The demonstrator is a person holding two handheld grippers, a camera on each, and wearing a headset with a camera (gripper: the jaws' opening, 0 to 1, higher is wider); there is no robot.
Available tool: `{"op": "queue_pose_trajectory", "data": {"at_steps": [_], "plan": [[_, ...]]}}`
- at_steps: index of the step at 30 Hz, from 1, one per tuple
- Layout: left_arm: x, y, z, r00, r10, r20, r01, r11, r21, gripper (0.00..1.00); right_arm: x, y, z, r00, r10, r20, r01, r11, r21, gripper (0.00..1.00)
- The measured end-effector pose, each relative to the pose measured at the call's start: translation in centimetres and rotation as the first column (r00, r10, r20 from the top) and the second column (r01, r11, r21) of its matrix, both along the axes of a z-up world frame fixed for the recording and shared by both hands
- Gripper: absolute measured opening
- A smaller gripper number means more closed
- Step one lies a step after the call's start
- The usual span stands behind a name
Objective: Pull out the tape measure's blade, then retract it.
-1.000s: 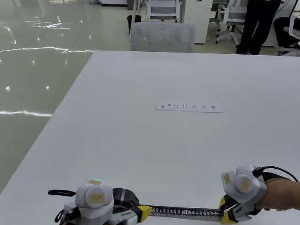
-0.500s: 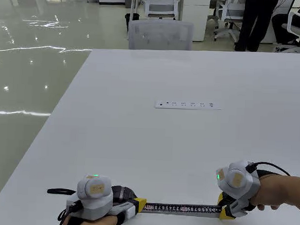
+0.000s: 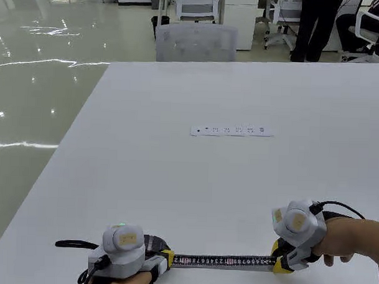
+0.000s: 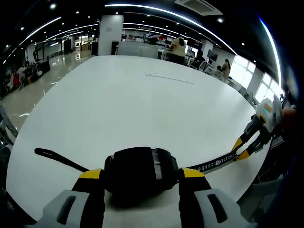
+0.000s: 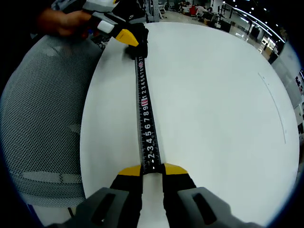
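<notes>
The black tape measure case (image 4: 138, 173) sits between the yellow-tipped jaws of my left gripper (image 4: 142, 176), which is shut on it at the near left of the white table (image 3: 176, 173). Its black wrist strap (image 3: 74, 244) trails to the left. The blade (image 3: 226, 261) runs out flat along the table's near edge to my right gripper (image 3: 278, 263). In the right gripper view, the blade (image 5: 145, 118) with its printed numbers stretches from the case (image 5: 135, 35) to my right gripper (image 5: 152, 170), whose jaws are shut on the blade's end.
A white power strip (image 3: 231, 130) lies flat in the middle of the table. A grey chair (image 3: 196, 42) stands at the far edge, with a person (image 3: 315, 25) and office chairs beyond. A mesh chair back (image 5: 42, 118) sits beside the table's near edge.
The two grippers stand further apart than a second ago and more of the blade is out of the case. The head camera has also tilted slightly.
</notes>
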State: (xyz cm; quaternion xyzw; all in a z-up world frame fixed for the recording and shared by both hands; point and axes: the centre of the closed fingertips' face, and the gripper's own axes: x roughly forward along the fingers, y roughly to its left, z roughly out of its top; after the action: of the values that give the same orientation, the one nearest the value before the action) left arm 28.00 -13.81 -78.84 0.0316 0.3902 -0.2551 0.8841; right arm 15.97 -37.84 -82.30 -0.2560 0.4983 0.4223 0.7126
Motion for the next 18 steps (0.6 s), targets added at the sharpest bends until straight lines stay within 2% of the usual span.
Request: {"op": "queue_pose_trajectory", "data": {"at_steps": [2,18], "plan": [[0.04,0.01,-0.02,1.0,-0.004,0.008,0.004,1.0,0.003,0.59,0.0,0.0,0.01,1.0,-0.003,0.001,0.003,1.0,-0.001,0.14],[-0.06,-0.1,-0.05,1.0,-0.006,-0.012,0.006,1.0,-0.01,0.59,0.08,-0.07,-0.09,1.0,-0.009,-0.006,0.009,1.0,-0.003,0.14]]}}
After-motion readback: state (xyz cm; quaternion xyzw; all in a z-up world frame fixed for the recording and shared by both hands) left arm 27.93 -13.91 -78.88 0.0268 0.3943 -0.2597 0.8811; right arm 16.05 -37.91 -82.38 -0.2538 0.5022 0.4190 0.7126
